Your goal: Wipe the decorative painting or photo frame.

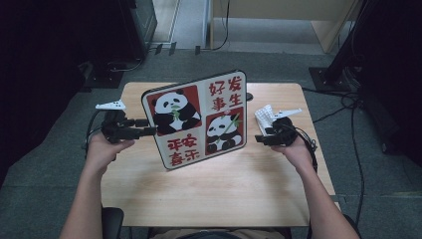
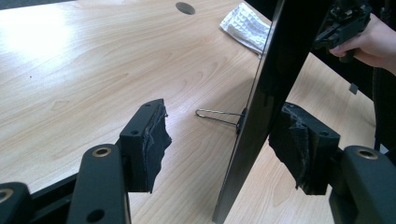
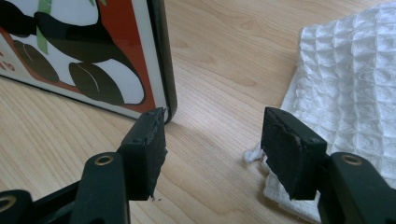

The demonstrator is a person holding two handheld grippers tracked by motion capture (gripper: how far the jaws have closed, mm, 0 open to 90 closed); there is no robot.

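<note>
Fingers (image 2: 306, 151) astride upright panda frame (image 1: 196, 119)

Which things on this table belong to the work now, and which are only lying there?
In the work:
- black-framed panda picture board, standing on its wire stand
- left gripper, open astride the board's edge
- right gripper, open

Lying about:
- white waffle-weave cloth
- light wooden table

Red-white panda-print picture frame (image 1: 196, 119)

White waffle cloth (image 3: 345, 88) on wooden table (image 1: 209, 194); round hole (image 2: 185, 8), perhaps cable port.
</note>
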